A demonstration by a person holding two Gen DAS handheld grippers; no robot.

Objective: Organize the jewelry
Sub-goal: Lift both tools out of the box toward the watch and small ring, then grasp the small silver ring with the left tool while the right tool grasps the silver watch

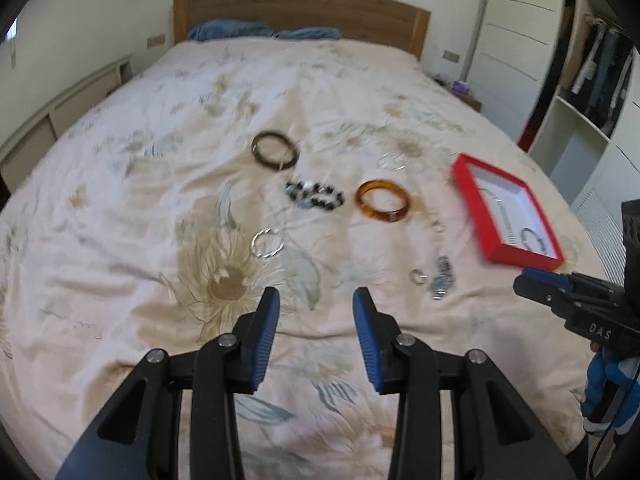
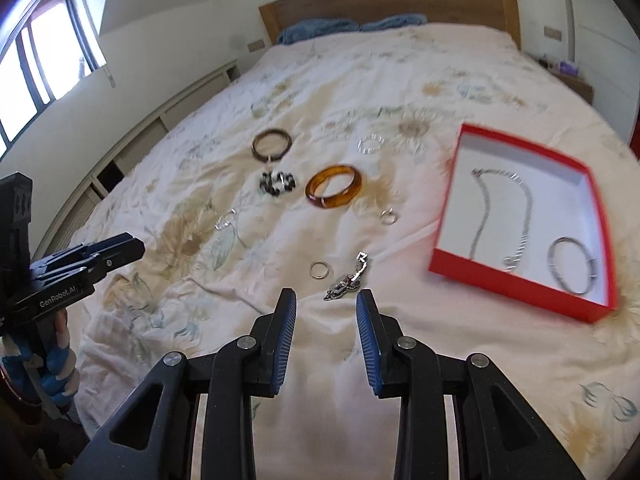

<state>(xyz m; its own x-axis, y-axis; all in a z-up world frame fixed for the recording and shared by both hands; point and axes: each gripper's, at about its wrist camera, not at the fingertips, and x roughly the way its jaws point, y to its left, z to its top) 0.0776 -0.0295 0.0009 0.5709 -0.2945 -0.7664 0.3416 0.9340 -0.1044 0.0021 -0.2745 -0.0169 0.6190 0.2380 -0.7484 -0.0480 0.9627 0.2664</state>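
Jewelry lies spread on a floral bedspread. An amber bangle (image 2: 334,187) (image 1: 382,201), a dark bangle (image 2: 272,143) (image 1: 275,149), a black bead bracelet (image 2: 278,182) (image 1: 315,195), silver hoops (image 1: 267,243) (image 2: 370,144), two small rings (image 2: 320,269) (image 2: 389,216) and a silver chain piece (image 2: 347,278) (image 1: 442,276) lie loose. A red box (image 2: 516,280) (image 1: 468,196) holds a silver necklace (image 2: 500,216) and a silver bangle (image 2: 573,266). My right gripper (image 2: 326,300) is open, just short of the chain piece. My left gripper (image 1: 316,298) is open and empty above the bedspread.
A wooden headboard (image 1: 300,12) and blue pillows (image 1: 228,30) are at the far end. A low cabinet (image 2: 160,120) runs along the left wall under a window. A wardrobe (image 1: 580,80) and bedside table (image 2: 572,80) stand on the right.
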